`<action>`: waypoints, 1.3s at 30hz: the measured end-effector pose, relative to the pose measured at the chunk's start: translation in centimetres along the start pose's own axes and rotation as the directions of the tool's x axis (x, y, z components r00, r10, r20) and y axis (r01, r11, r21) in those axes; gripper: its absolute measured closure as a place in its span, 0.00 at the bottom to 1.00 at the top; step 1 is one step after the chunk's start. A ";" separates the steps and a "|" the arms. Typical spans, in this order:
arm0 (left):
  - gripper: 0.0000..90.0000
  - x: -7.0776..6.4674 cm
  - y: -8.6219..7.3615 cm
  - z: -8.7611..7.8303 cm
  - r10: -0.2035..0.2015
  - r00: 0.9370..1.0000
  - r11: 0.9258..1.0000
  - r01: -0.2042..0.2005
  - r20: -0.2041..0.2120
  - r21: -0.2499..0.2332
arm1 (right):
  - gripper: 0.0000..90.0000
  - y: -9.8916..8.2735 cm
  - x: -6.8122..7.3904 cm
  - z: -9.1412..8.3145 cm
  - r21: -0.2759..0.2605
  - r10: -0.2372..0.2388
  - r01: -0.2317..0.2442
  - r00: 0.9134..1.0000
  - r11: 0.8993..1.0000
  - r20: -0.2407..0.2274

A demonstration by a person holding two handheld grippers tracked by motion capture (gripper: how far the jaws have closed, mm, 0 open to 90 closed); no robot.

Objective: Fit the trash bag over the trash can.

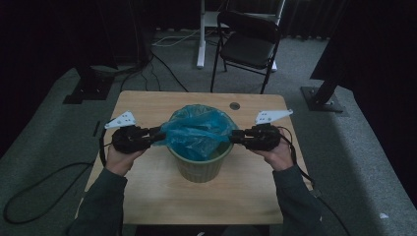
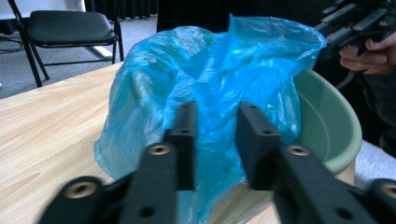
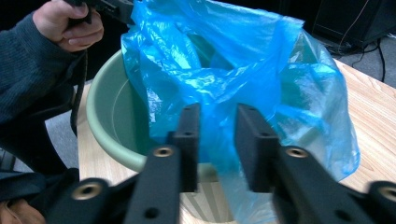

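Observation:
A pale green bin stands mid-table with a crumpled blue plastic bag bunched over its mouth. My left gripper meets the bag's left side and my right gripper its right side, both level with the rim. In the left gripper view the left gripper is open by a narrow gap, with bag film lying in it and the bin wall behind. The right gripper is open the same way against the bag, with the bin rim to the left.
The wooden table has a small round hole near its far edge. A black folding chair stands beyond the table. Cables trail over the grey carpet, and dark stand bases sit at both sides.

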State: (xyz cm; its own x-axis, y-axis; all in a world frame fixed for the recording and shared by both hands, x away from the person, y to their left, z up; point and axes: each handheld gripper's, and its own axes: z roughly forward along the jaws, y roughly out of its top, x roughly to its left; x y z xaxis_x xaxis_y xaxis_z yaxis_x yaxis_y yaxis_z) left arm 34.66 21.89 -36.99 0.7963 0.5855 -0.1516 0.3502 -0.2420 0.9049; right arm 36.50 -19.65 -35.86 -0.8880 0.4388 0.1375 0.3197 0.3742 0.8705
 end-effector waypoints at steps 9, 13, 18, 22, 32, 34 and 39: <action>0.96 -1.3 -0.5 -0.2 0.032 0.999 0.999 -0.032 -0.002 0.001 | 0.98 -0.3 0.8 -0.1 0.034 -0.033 0.033 0.999 0.999 0.003; 0.96 -1.8 -1.2 -0.3 0.038 0.999 0.999 -0.038 -0.002 0.017 | 0.98 -0.8 1.2 -0.1 0.055 -0.042 0.042 0.999 0.998 -0.008; 0.96 -2.1 -2.1 -0.6 0.030 1.000 0.999 -0.030 0.007 0.013 | 0.98 -1.7 1.6 -0.1 0.073 -0.045 0.047 0.999 0.996 -0.019; 0.96 -2.3 -2.6 -0.5 0.026 1.000 0.999 -0.027 0.007 0.028 | 0.98 -2.1 1.8 -0.2 0.082 -0.045 0.048 0.999 0.996 -0.027; 0.96 -2.8 -4.2 0.2 0.013 0.999 0.999 -0.014 0.037 0.052 | 0.99 -3.2 2.2 0.3 0.106 -0.050 0.057 0.997 0.993 -0.066; 0.96 -2.9 -4.4 0.3 0.009 0.999 0.998 -0.011 0.043 0.054 | 0.99 -3.3 2.3 0.5 0.112 -0.050 0.058 0.996 0.992 -0.075; 0.97 -3.1 -4.8 0.7 0.010 0.998 0.998 -0.014 0.057 0.064 | 0.99 -3.5 2.3 0.6 0.111 -0.046 0.056 0.995 0.992 -0.090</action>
State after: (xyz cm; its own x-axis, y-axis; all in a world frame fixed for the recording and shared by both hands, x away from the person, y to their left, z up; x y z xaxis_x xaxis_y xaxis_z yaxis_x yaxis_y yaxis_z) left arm 30.86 20.69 -41.19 0.8268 0.5378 -0.1649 0.3698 -0.2988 0.8797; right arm 33.54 -19.43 -38.84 -0.9278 0.3459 0.1396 0.3045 0.4866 0.8188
